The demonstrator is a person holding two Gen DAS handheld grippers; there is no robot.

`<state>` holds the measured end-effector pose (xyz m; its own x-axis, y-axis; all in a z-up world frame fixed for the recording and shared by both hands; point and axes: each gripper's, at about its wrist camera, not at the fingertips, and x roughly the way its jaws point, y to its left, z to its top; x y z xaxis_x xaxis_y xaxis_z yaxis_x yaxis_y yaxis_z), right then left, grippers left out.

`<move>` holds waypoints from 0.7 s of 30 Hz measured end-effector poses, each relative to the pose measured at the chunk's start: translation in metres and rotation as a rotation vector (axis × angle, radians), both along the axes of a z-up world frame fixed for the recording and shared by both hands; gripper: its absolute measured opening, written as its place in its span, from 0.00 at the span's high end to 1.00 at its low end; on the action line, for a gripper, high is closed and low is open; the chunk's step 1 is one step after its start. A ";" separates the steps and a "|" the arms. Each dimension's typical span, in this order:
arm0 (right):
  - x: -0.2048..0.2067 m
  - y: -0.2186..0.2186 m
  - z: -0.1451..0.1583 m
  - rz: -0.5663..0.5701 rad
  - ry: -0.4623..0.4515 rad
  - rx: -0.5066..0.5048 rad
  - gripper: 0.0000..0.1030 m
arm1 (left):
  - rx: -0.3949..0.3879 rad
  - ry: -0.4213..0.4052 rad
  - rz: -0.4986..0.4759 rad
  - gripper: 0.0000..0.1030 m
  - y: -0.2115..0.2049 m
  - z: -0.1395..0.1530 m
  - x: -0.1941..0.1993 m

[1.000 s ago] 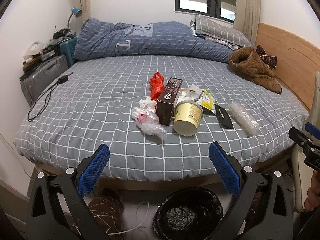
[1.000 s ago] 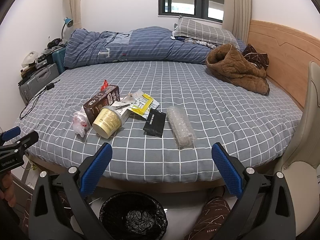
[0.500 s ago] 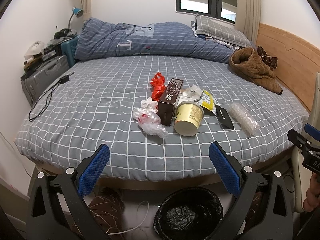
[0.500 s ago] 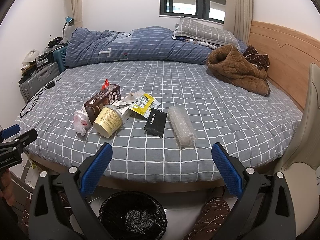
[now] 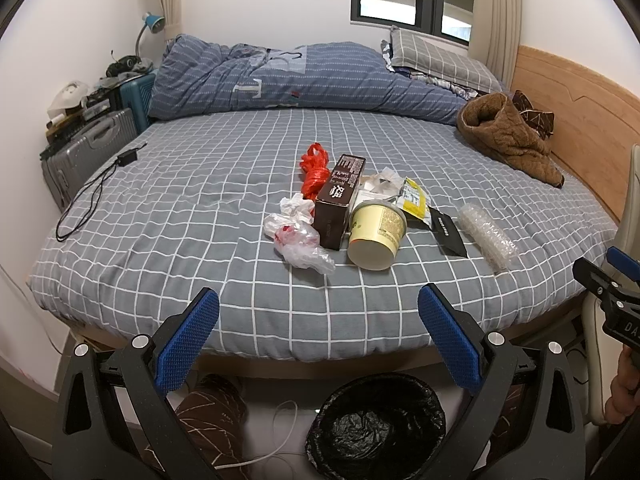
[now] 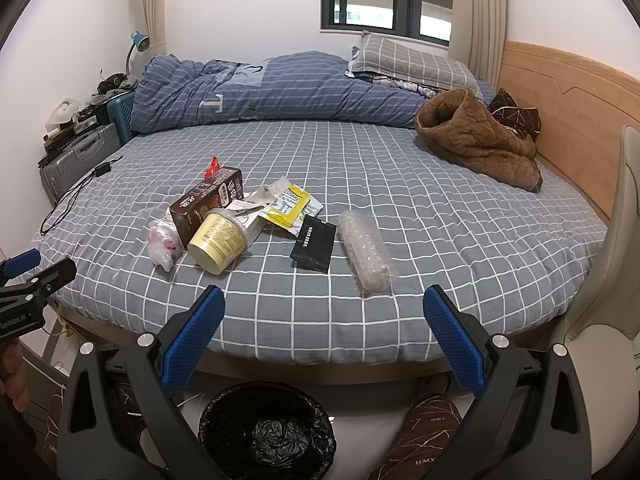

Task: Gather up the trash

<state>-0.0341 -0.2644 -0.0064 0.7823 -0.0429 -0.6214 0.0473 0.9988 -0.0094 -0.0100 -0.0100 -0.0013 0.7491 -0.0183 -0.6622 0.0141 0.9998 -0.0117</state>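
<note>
cloth bed sheet [image 5: 200,208], crinkly plastic bag [image 5: 298,240]

one brown carton [image 5: 339,200], one paper cup [image 5: 376,236], two plastic bags [image 5: 300,240], one bin [image 5: 376,426]

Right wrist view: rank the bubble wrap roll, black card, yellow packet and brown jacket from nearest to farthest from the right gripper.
1. Bubble wrap roll, just ahead of the right gripper, slightly right.
2. Black card, beside the roll on its left, a little farther back.
3. Yellow packet, behind the card.
4. Brown jacket, far right, by the headboard.
</note>
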 end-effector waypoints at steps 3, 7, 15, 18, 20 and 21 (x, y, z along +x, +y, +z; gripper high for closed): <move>0.000 0.000 0.000 0.001 0.000 -0.001 0.07 | -0.001 0.004 0.002 0.06 0.000 -0.001 0.002; 0.001 0.000 -0.001 0.000 0.001 0.002 0.07 | -0.001 0.006 0.001 0.06 0.001 -0.002 0.003; 0.026 -0.006 -0.003 0.001 0.024 0.004 0.07 | 0.000 0.027 -0.002 0.06 -0.004 -0.003 0.025; 0.043 -0.012 -0.007 -0.005 0.043 -0.001 0.07 | -0.002 0.042 -0.009 0.06 -0.008 -0.008 0.042; 0.057 -0.018 -0.012 -0.011 0.058 -0.004 0.07 | 0.000 0.053 -0.019 0.06 -0.014 -0.012 0.055; 0.064 -0.021 -0.014 -0.014 0.066 -0.005 0.07 | -0.002 0.061 -0.023 0.06 -0.017 -0.016 0.063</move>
<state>0.0299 -0.2851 -0.0206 0.7389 -0.0562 -0.6715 0.0600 0.9980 -0.0175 0.0535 -0.0269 -0.0170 0.7065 -0.0366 -0.7068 0.0366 0.9992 -0.0151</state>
